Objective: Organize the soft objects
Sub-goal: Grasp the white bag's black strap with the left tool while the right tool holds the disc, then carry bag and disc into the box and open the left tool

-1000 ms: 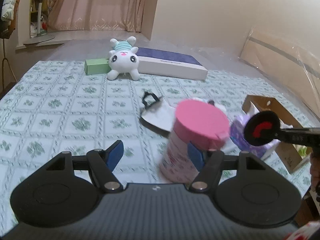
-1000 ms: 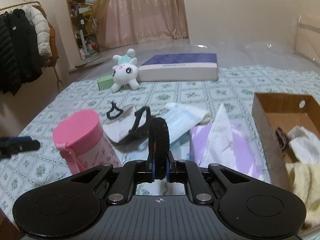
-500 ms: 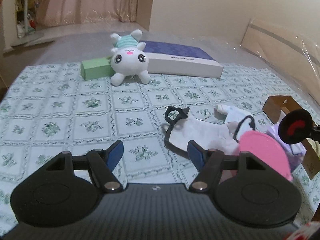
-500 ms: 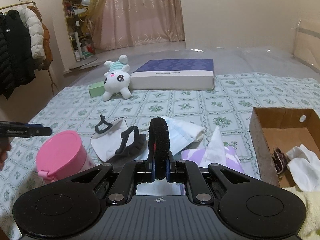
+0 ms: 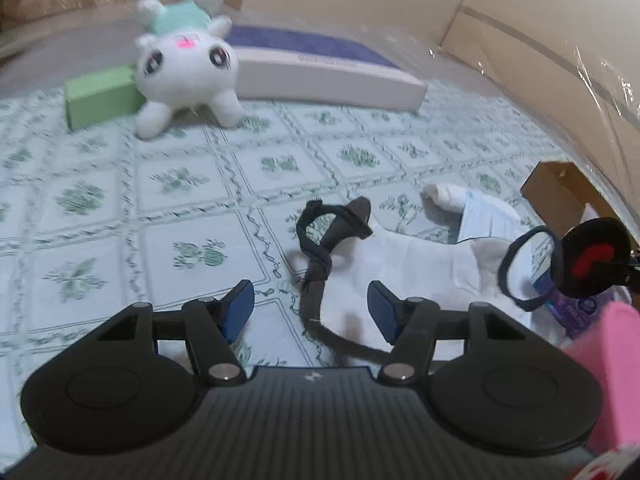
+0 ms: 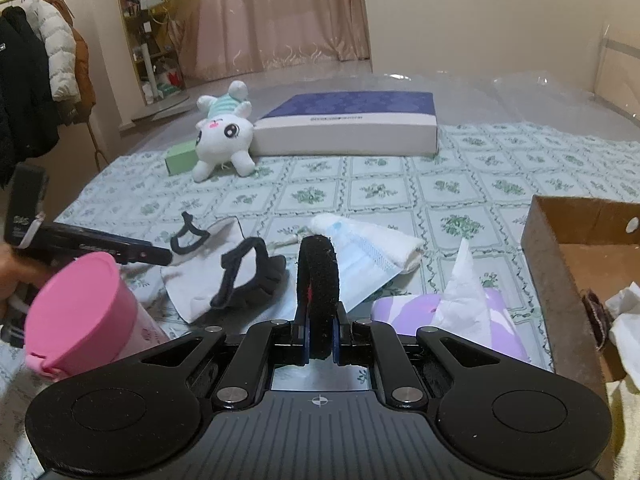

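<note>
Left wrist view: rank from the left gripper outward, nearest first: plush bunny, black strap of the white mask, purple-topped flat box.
From the left gripper:
1. black strap of the white mask, just ahead of the open jaws, slightly right of centre.
2. plush bunny, far side, left, lying on its back.
3. purple-topped flat box, far side, right of the bunny and reaching further back.

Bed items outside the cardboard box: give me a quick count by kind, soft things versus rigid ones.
Soft: 5 - plush bunny, white mask with black straps, blue mask, white roll, tissue pack
Rigid: 3 - pink canister, flat blue-topped box, green box
Total: 8
</note>
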`<state>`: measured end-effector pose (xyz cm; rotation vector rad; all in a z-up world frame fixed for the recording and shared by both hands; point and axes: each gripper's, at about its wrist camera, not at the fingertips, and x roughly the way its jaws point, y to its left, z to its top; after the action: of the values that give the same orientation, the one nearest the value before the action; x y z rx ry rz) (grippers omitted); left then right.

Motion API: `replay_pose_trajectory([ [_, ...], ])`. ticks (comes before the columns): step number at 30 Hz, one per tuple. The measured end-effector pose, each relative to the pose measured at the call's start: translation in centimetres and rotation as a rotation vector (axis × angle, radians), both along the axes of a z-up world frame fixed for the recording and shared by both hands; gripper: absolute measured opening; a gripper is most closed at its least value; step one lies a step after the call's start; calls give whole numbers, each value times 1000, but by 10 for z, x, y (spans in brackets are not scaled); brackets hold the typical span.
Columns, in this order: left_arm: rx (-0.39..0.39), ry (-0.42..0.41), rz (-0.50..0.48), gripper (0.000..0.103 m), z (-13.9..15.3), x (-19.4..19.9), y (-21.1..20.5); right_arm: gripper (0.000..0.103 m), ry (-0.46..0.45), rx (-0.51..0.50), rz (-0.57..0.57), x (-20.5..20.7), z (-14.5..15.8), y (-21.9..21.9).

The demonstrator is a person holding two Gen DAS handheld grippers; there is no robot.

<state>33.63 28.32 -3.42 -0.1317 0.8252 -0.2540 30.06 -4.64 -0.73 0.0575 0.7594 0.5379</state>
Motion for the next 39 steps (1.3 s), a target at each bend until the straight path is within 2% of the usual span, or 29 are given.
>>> replay_pose_trajectory([
  [7, 1, 34, -51, 35, -19, 21, -8, 10, 13, -9, -2, 8, -11, 4],
  [9, 12, 34, -57, 26, -19, 23, -10, 10, 15, -11, -3, 9, -14, 4],
  [11, 36, 43, -54, 7, -19, 25, -12, 10, 17, -10, -5, 9, -15, 4],
  [12, 54, 45, -50, 6, -18, 25, -13, 10, 17, -11, -5, 9, -15, 4],
  [17, 96, 11, -30, 3, -4, 13, -12, 10, 8, -17, -3, 4, -11, 3],
  [24, 121, -75, 106, 3, 42, -27, 12, 10, -23, -14, -7, -12, 5, -2],
  [31, 208, -143, 192, 3, 92, -89, 21, 10, -45, 9, -14, -41, 25, -10],
  [39, 267, -167, 194, 3, 119, -163, 7, 10, -61, 39, -8, -84, 41, -21],
])
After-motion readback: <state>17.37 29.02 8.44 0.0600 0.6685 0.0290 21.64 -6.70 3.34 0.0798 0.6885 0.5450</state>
